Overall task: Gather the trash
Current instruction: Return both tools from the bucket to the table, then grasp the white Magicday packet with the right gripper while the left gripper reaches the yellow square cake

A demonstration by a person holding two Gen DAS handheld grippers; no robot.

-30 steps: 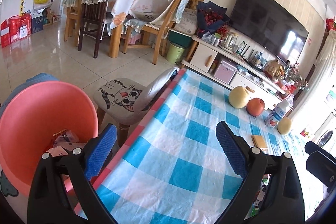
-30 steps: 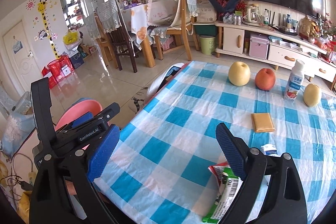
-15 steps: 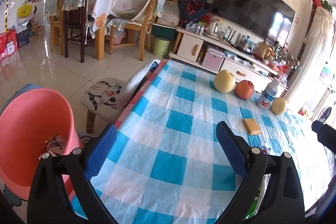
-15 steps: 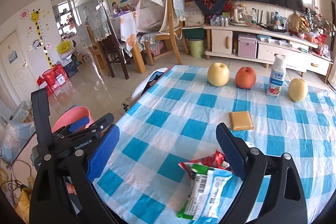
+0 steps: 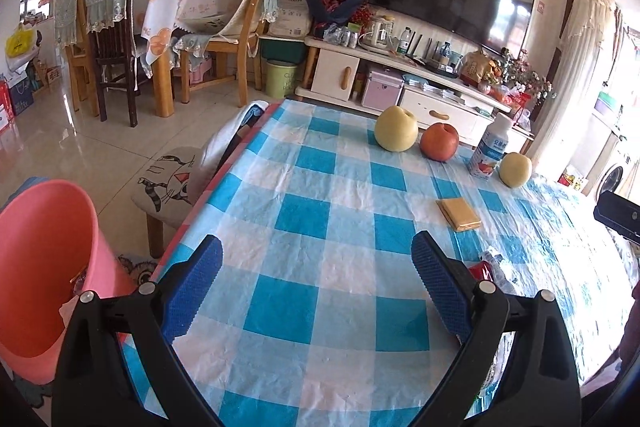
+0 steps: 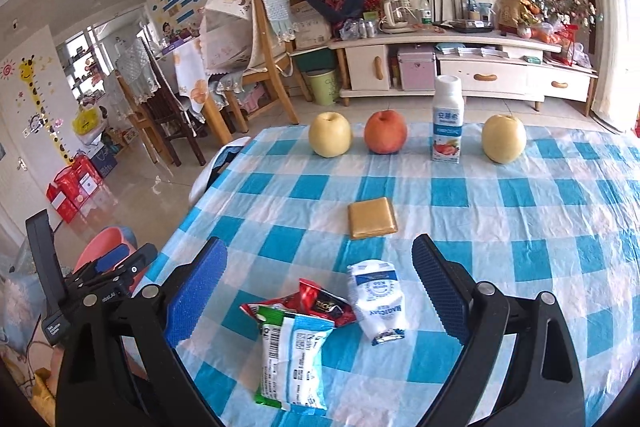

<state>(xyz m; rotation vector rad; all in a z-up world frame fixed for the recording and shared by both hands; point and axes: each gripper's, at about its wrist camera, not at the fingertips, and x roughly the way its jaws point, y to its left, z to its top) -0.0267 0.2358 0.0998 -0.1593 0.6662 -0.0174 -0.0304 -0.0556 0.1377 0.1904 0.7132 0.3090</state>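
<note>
Wrappers crowd near cloth; fruit row blocks far edge.

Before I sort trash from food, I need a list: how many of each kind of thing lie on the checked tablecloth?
Wrappers: 3
Yellow pears: 2
Red apple: 1
Drink bottle: 1
Tan square packet: 1
Total: 8

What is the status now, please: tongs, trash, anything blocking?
Left tongs open, empty. Right tongs open, empty, over three wrappers lying on table. Pink bin beside table, left. Nothing blocking.
</note>
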